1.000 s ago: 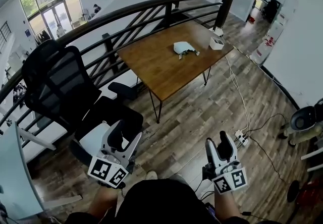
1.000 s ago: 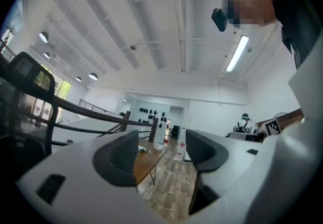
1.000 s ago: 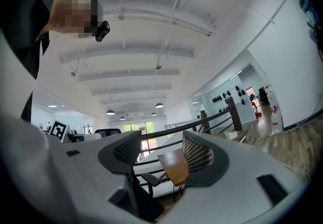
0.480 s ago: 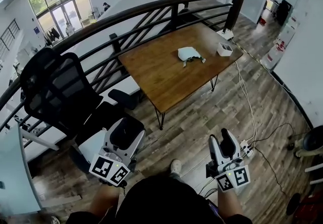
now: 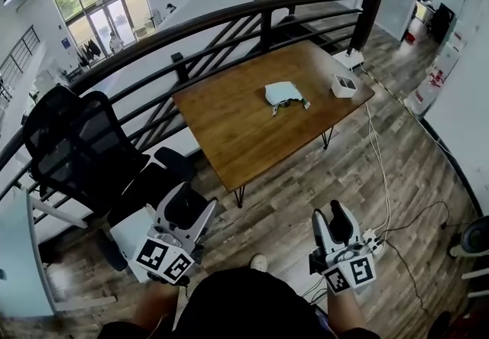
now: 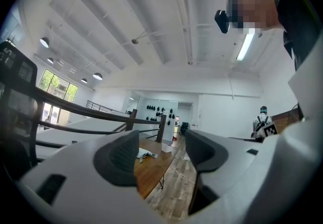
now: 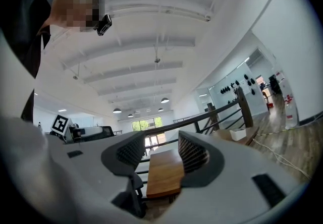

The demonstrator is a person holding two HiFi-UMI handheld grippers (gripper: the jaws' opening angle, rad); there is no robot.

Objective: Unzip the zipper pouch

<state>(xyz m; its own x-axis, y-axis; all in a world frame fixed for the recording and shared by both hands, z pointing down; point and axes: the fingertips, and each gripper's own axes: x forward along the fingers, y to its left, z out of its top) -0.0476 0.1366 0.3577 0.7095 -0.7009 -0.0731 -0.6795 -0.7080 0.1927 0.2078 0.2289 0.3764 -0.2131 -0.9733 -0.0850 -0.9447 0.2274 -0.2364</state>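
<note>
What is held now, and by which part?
Nothing. The left gripper is open and empty; the right gripper has just been closing, with nothing between its fingers. The zipper pouch lies apart on the table.

A small pale zipper pouch [image 5: 282, 93] lies flat near the middle of the wooden counter [image 5: 229, 124], its pull trailing beside it.

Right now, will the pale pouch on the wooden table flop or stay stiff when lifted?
Probably floppy: the pouch lies slumped and uneven, like soft fabric. Likely light, so it may slide on the smooth table when pushed.
</note>
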